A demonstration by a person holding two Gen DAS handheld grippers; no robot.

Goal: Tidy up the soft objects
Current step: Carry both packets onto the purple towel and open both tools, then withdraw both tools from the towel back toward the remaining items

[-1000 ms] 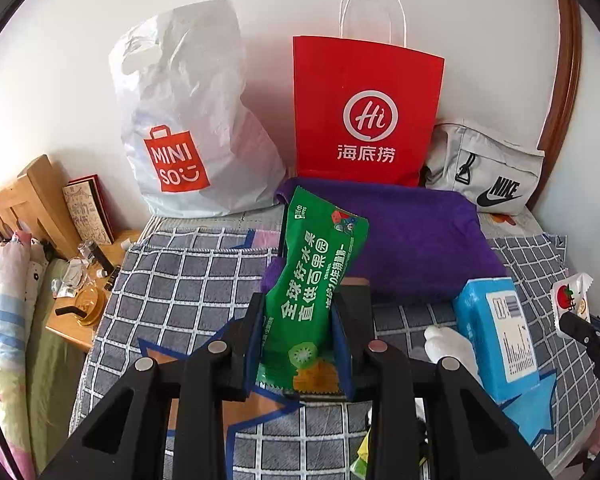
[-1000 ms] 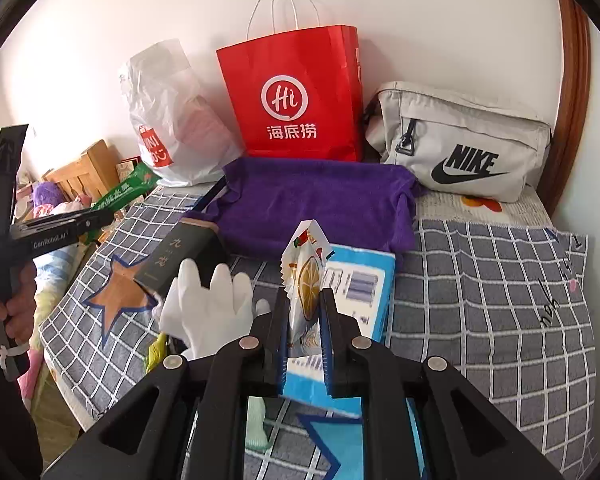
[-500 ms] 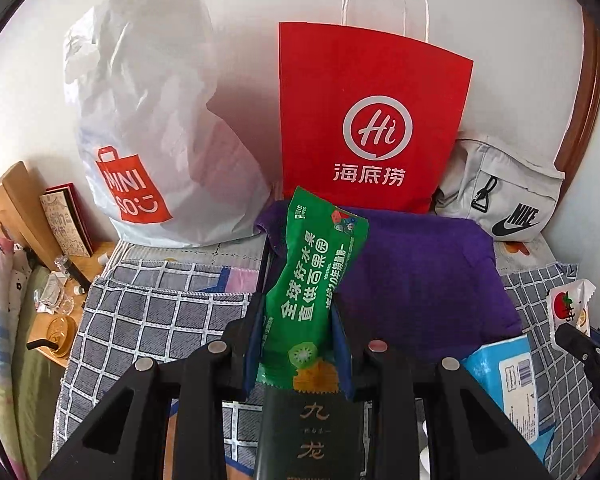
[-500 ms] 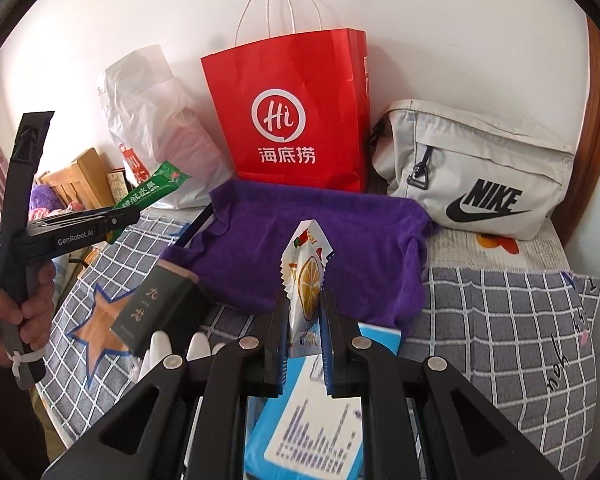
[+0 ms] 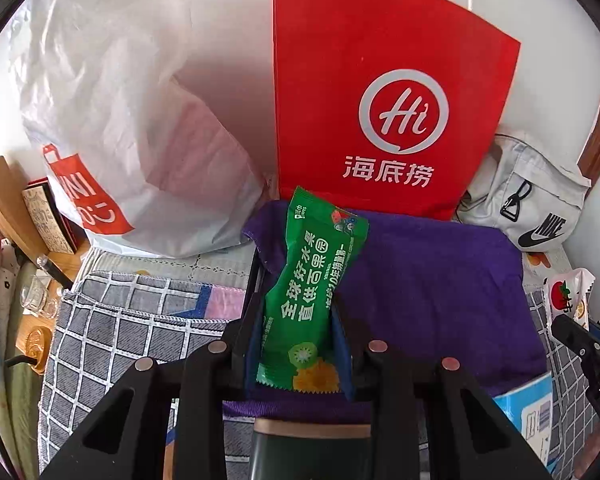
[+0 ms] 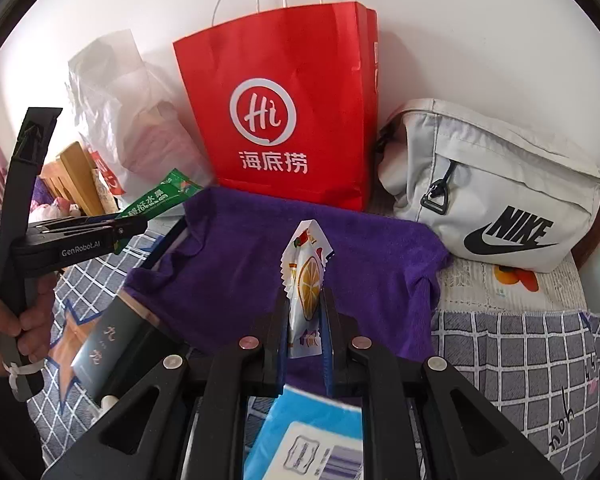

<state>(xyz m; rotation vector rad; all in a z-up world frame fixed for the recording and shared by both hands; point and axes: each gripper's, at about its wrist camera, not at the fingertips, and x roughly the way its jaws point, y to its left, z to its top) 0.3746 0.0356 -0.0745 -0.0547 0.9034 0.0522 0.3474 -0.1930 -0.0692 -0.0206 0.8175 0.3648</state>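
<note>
1. Bed (image 6: 520, 344): grey checked blanket with an orange star patch on top.
2. White plastic bag (image 5: 112, 120): leans on the wall at the back left, just beside the red paper bag (image 5: 380, 100), which stands upright at the back centre.
3. Purple towel (image 6: 360, 256): spread on the bed, its far edge against the foot of the red paper bag.
4. Grey waist bag (image 6: 496, 192): lies to the right of the red paper bag, beside the towel's far right corner.
5. Blue tissue pack (image 6: 312, 436): lies on the bed at the towel's near edge, under the right gripper.
6. Dark box (image 6: 112, 344): lies at the towel's near left corner, partly on the star patch.
7. Left gripper (image 5: 296, 344): fingers clamped on the lower part of a green snack packet (image 5: 312, 280); packet stands upright, tilted slightly right, held above the towel.
8. Right gripper (image 6: 304, 328): fingers clamped on the lower half of a white candy packet (image 6: 306, 276) with an orange-slice print; packet stands upright above the towel's near part.
</note>
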